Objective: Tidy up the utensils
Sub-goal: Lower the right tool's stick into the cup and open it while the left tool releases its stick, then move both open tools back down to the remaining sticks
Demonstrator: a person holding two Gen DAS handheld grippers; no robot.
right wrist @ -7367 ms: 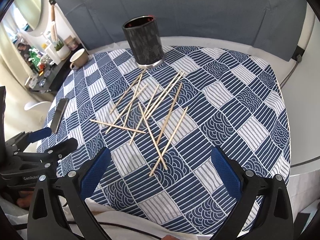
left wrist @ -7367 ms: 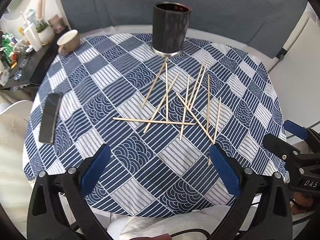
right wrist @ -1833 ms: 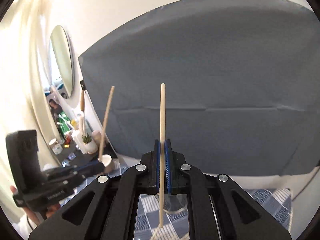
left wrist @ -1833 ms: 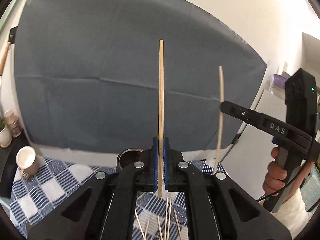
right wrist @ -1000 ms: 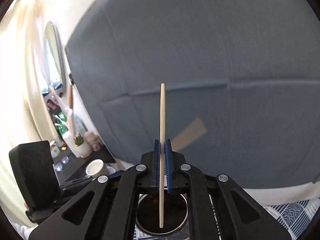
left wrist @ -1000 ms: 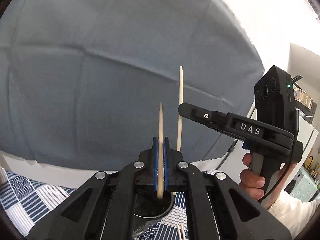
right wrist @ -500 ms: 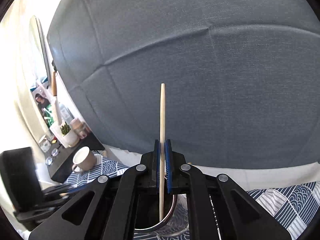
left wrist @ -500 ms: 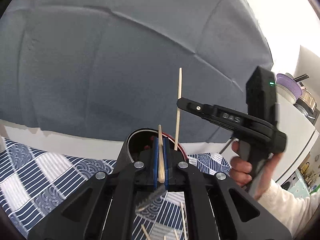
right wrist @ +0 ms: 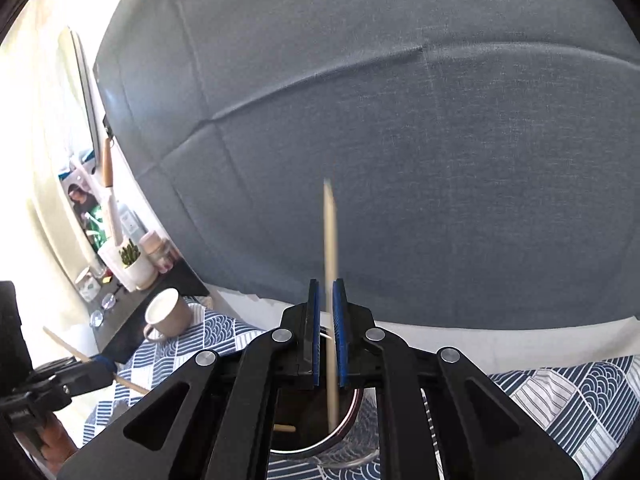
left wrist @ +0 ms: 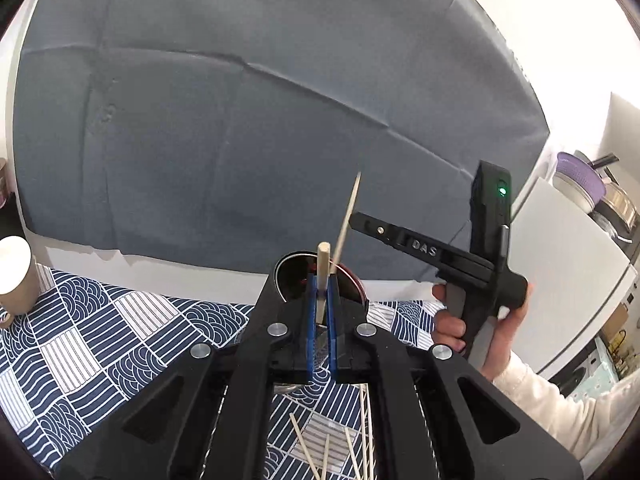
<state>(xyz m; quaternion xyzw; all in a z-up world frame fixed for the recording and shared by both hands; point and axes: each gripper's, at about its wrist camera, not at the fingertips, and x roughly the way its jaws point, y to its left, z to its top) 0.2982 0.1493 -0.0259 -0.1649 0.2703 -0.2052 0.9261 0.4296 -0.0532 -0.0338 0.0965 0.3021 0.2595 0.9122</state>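
My left gripper (left wrist: 322, 280) is shut on a wooden chopstick (left wrist: 323, 258), held upright just in front of the black cup (left wrist: 292, 276). In the right wrist view my right gripper (right wrist: 326, 284) hangs over the cup (right wrist: 352, 420) and its jaws are opening. A blurred chopstick (right wrist: 330, 236) stands between the pads with a gap on its left side, its lower end inside the cup. The left wrist view shows that chopstick (left wrist: 348, 212) leaning at the right gripper (left wrist: 356, 220). Another stick end (right wrist: 284, 428) lies in the cup.
Several loose chopsticks (left wrist: 360, 440) lie on the blue patterned tablecloth (left wrist: 100, 340) near me. A beige mug (right wrist: 166, 314) stands at the table's left edge, with a cluttered shelf (right wrist: 128, 260) behind it. A person's hand (left wrist: 460, 328) grips the right tool. Grey fabric fills the background.
The right gripper sank over the cup and its pads parted; its chopstick now blurs and tilts. The left gripper moved sideways toward the cup with its chopstick still clamped.
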